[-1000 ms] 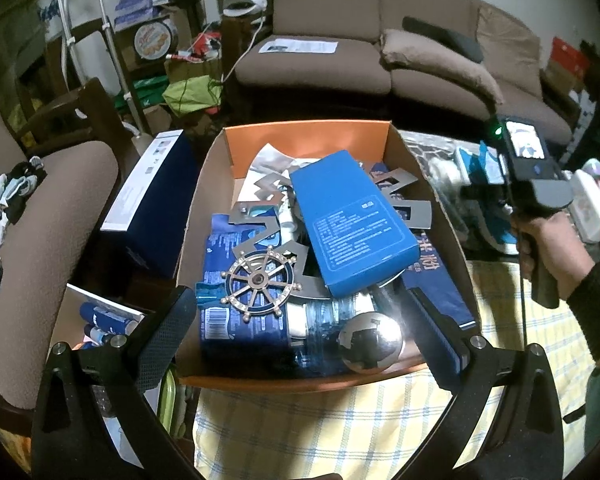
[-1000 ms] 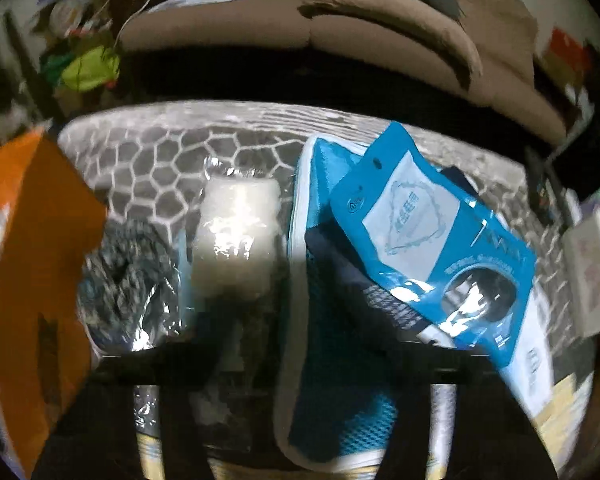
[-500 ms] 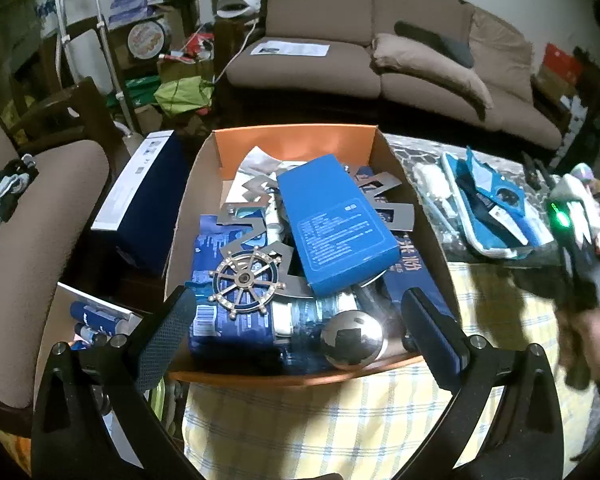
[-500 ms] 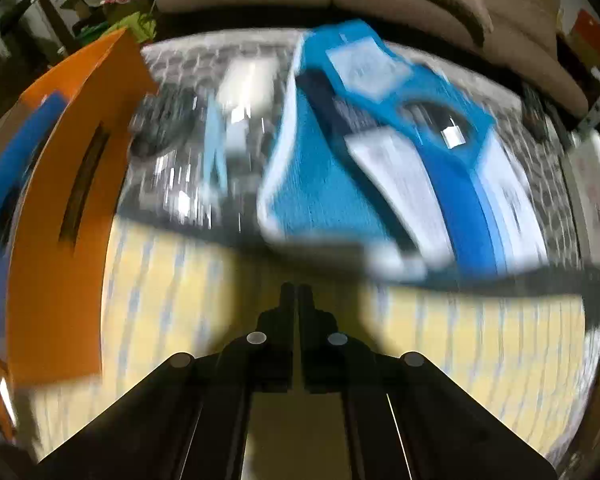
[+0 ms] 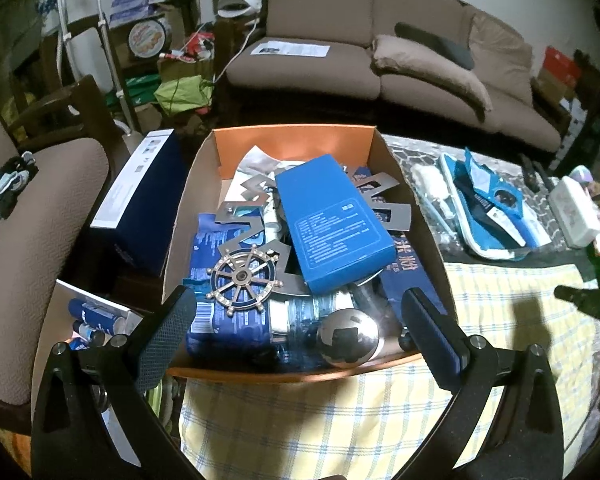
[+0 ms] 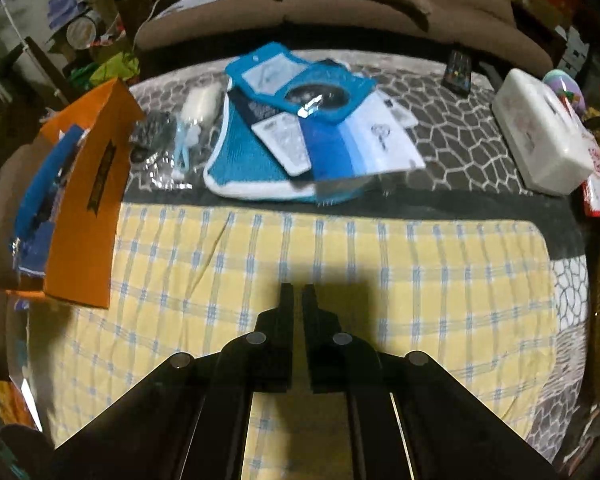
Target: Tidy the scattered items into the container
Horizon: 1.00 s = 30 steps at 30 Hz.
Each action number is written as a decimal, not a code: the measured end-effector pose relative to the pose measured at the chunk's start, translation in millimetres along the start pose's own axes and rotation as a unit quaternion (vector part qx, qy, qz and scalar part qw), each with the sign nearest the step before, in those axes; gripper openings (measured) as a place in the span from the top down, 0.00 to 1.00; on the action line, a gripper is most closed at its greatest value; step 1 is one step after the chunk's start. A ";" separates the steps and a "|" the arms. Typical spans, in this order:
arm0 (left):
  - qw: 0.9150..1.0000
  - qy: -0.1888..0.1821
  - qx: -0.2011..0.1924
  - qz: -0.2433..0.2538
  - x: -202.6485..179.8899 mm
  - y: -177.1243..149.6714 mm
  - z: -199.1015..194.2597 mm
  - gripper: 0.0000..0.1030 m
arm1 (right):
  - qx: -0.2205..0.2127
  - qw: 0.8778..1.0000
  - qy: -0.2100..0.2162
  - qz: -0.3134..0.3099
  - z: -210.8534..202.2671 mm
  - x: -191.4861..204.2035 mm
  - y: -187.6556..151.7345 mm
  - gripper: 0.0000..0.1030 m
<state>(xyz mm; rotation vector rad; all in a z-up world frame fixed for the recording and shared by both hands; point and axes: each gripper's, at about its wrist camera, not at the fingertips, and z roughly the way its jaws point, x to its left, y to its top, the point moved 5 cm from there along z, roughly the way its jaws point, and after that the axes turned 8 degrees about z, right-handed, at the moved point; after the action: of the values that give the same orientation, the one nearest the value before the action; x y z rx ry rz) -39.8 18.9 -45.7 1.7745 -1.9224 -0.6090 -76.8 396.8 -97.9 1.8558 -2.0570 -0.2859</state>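
While packets lie loose, box brims.

the cardboard box looks matt, orange inside. in it, a polished metal ball mirrors the room, beside a brushed metal ship's wheel and a smooth blue carton. the checked tablecloth is soft woven cloth. the far blue pouch is glossy plastic; the left gripper pads look textured.

Right hand-held gripper closed, empty, over checked cloth; blue packets beyond.
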 end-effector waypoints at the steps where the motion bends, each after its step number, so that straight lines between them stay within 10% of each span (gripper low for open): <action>1: 1.000 0.000 0.002 0.000 -0.6 -0.2 1.8 0.01 | -0.002 1.000 0.003 -0.001 -1.1 0.8 2.0 0.95; 10: 1.000 -0.010 0.010 -0.008 -2.0 -1.9 10.5 0.00 | -0.017 0.999 0.047 -0.015 15.6 28.3 35.8 0.94; 18: 0.999 -0.010 0.006 -0.033 8.6 -0.2 14.3 0.01 | -0.056 0.996 0.075 0.007 48.1 70.5 118.5 0.52; 24: 0.999 -0.007 0.012 -0.041 10.7 -1.6 21.7 0.01 | -0.052 0.998 0.032 -0.023 100.3 114.2 161.9 0.24; 30: 0.999 -0.012 0.015 -0.035 5.5 -3.9 24.7 0.00 | -0.044 0.996 -0.046 -0.070 157.1 133.6 162.1 0.22</action>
<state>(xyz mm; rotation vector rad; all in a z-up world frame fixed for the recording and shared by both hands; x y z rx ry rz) -51.9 13.6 -67.7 1.8693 -1.9006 -0.6303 -297.2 270.6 -163.7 1.9692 -1.9413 -0.4992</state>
